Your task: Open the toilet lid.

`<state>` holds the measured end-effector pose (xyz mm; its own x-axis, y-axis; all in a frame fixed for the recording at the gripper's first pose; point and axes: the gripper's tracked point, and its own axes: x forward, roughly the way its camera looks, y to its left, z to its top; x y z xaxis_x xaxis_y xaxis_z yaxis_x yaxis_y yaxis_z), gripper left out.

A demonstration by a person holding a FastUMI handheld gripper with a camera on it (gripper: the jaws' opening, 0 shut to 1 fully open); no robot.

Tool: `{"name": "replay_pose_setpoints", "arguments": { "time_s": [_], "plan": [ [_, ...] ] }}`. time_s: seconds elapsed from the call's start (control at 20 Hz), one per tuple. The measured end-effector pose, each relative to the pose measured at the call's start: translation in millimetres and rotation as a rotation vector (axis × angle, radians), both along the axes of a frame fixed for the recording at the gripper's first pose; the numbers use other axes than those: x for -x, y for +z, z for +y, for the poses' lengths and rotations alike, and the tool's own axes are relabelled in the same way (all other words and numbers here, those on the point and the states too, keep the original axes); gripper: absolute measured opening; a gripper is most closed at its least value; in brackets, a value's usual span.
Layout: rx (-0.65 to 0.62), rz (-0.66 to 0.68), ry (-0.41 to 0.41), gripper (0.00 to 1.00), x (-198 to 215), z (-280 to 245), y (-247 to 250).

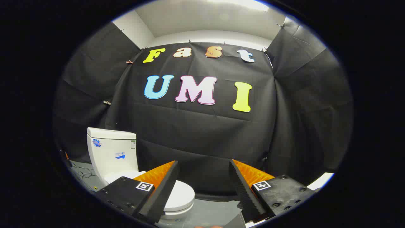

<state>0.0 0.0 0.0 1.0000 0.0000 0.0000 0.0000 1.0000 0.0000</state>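
Observation:
A white toilet stands to the left, its tank (pixel 112 152) upright against the black cloth wall. Its lid (pixel 181 194) lies flat and closed on the bowl, partly hidden behind my left finger (pixel 161 190). My gripper (pixel 204 164) is open with a wide gap and nothing between the fingers. It hangs above and in front of the toilet, apart from it, with the lid's front edge just past the left finger. The right finger (pixel 243 190) points at the cloth wall.
Black cloth (pixel 202 136) wraps the booth at the back and both sides. Grey floor (pixel 212 212) shows below the toilet. Loose cables (pixel 84 174) lie on the floor left of the tank. A pale strip (pixel 321 180) shows low on the right.

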Motion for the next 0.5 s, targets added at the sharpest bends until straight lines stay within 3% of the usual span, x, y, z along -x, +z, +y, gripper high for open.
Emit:
{"name": "replay_pose_setpoints", "arguments": {
  "time_s": [0.5],
  "plan": [
    [0.005, -0.002, 0.012, 0.98, -0.3, 2.8, -0.6]
  ]
}}
